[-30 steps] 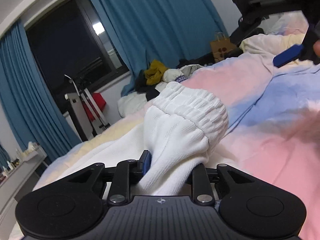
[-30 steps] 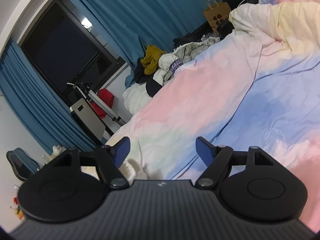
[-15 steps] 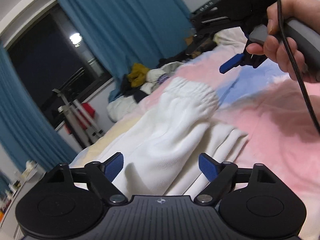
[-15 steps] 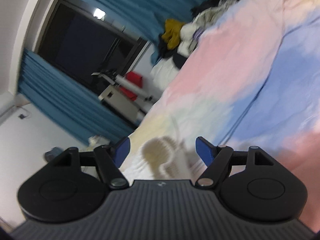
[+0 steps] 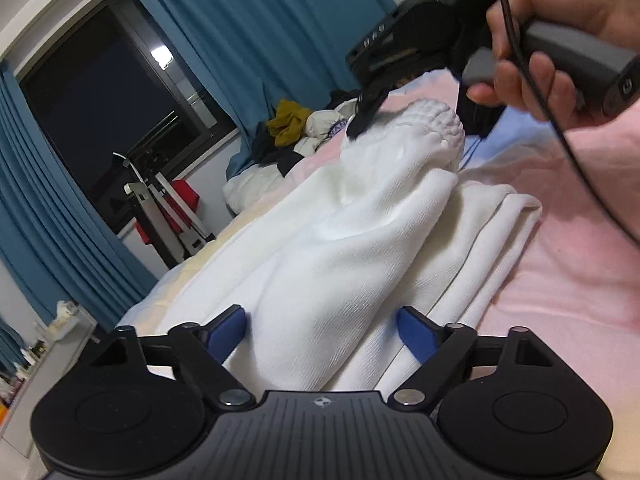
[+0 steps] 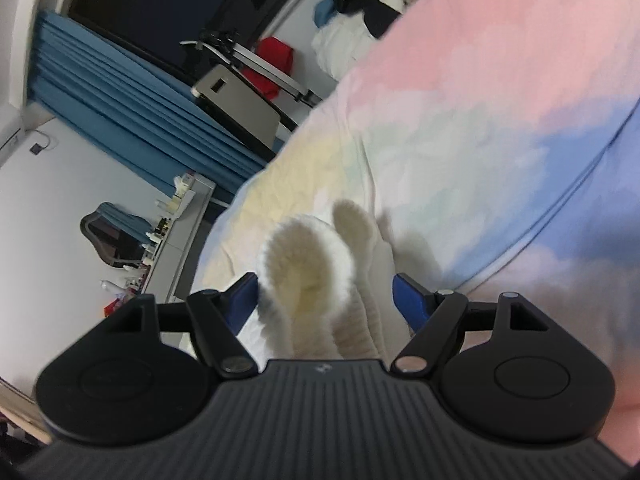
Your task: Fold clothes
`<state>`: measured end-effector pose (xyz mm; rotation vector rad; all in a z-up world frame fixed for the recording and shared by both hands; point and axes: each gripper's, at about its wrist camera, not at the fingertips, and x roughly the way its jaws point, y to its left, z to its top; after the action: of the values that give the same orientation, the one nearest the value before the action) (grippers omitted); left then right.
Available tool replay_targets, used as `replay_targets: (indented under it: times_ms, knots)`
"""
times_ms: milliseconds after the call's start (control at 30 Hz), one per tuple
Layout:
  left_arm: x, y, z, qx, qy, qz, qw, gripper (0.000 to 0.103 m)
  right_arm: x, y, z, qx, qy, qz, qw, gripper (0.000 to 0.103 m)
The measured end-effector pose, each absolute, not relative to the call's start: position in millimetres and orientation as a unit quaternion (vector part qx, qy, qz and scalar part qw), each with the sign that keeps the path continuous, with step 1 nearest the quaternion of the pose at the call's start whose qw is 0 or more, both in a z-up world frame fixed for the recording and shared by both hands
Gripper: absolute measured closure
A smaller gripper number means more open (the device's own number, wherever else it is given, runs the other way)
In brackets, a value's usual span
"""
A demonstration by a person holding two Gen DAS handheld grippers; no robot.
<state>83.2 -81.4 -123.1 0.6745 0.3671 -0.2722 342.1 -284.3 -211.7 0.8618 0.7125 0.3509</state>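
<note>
A white knit garment (image 5: 360, 240) with a ribbed elastic cuff (image 5: 434, 120) lies bunched on the pastel bedspread (image 5: 580, 248). My left gripper (image 5: 322, 330) is open, its blue pads on either side of the near end of the cloth. In the left wrist view my right gripper (image 5: 416, 124), held by a hand (image 5: 540, 36), is down over the cuff. In the right wrist view that gripper (image 6: 325, 300) is open, with the fuzzy cuff opening (image 6: 310, 256) between its fingers.
A pile of clothes (image 5: 296, 128) lies at the far end of the bed. Blue curtains (image 5: 248, 32), a dark window, a folded treadmill (image 5: 168, 208) and a red item stand beyond. A shelf with bottles (image 6: 172, 216) lines the left wall.
My left gripper opened and let go of the white garment a second ago. My right gripper swung down from over the bedspread to the garment's cuff.
</note>
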Motion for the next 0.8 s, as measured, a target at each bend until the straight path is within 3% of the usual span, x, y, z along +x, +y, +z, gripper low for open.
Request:
replay_targets:
  times_ms: [167,367,433,500,800]
  knots:
    - [91.1,-75.9,-118.5,0.292,0.193,-0.146,0.925,0.048,341.4,-269.8,-205.3,0.415,0.326,0.213,0.822,0.027]
    - [92.9,-72.7,-113.8,0.278,0.203,-0.144,0.928,0.053,336.0,-241.4,-200.5,0.297,0.349,0.190,0.868,0.028]
    - [94.3,-72.9,-112.4,0.277,0.206,-0.141,0.928,0.053,333.0,-238.7,-200.2,0.287,0.344,0.174,0.877,0.036]
    - [95.3,-73.2,-111.0,0.276,0.208,-0.137,0.928,0.054,330.3,-238.2,-198.4,0.285,0.337,0.169,0.881,0.056]
    - [94.1,-72.5,-101.5,0.262,0.215,-0.136,0.931,0.065,314.1,-248.4,-184.3,0.300,0.291,0.165,0.893,0.074]
